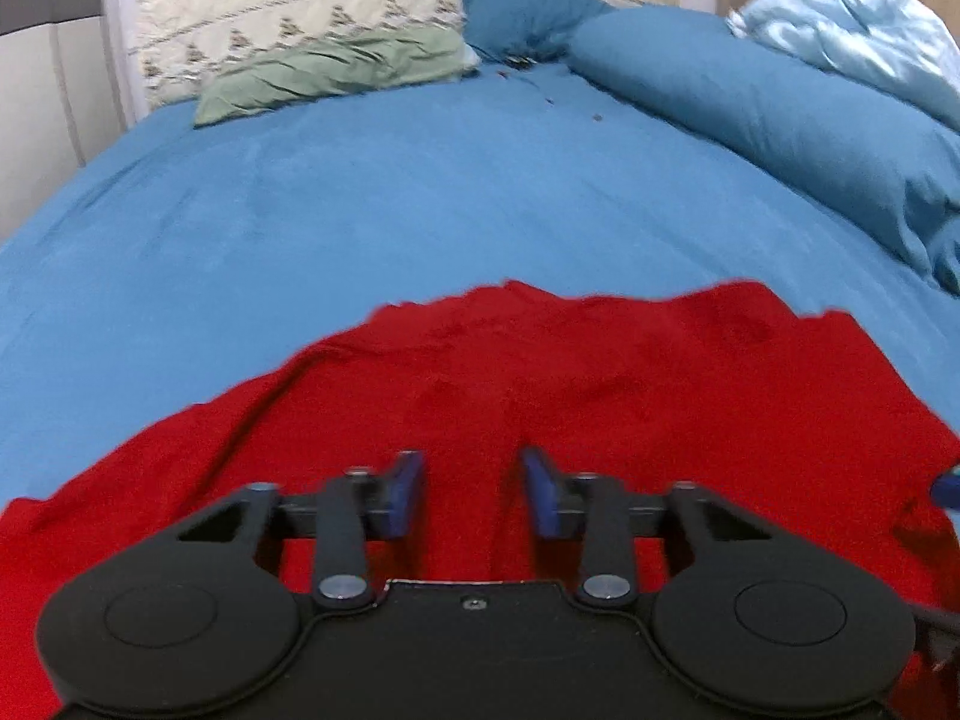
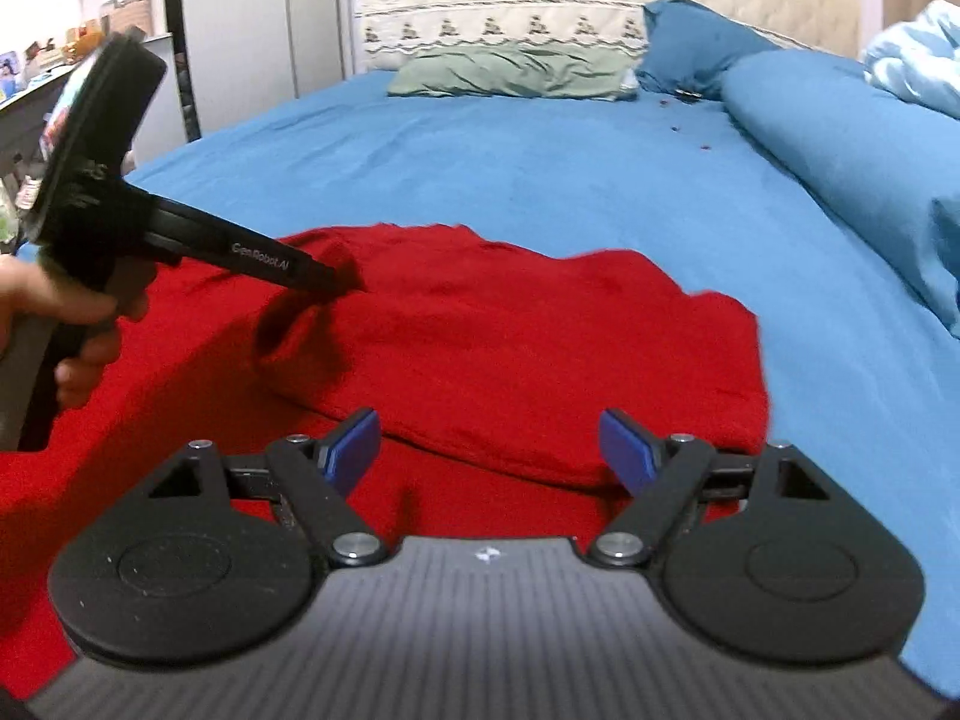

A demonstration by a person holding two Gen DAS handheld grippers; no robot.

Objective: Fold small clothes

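One red garment [image 2: 540, 354], two tongs [image 1: 474, 489] [image 2: 489, 450], perhaps three pillows [image 2: 510, 69].

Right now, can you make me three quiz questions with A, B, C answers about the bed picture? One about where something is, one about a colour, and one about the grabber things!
1. Where does the red garment lie?
A. On the blue bedsheet
B. On the floor
C. Draped over a chair

2. What colour is the small pillow near the headboard?
A. Orange
B. Pale green
C. Black

3. How is the right gripper set?
A. Shut on the garment
B. Open, holding nothing
C. Shut on a pillow

Answers:
1 A, since blue sheet shows all round the red cloth.
2 B, its crumpled cover is pale green.
3 B, its blue fingers stand wide apart above the cloth, with nothing between them.
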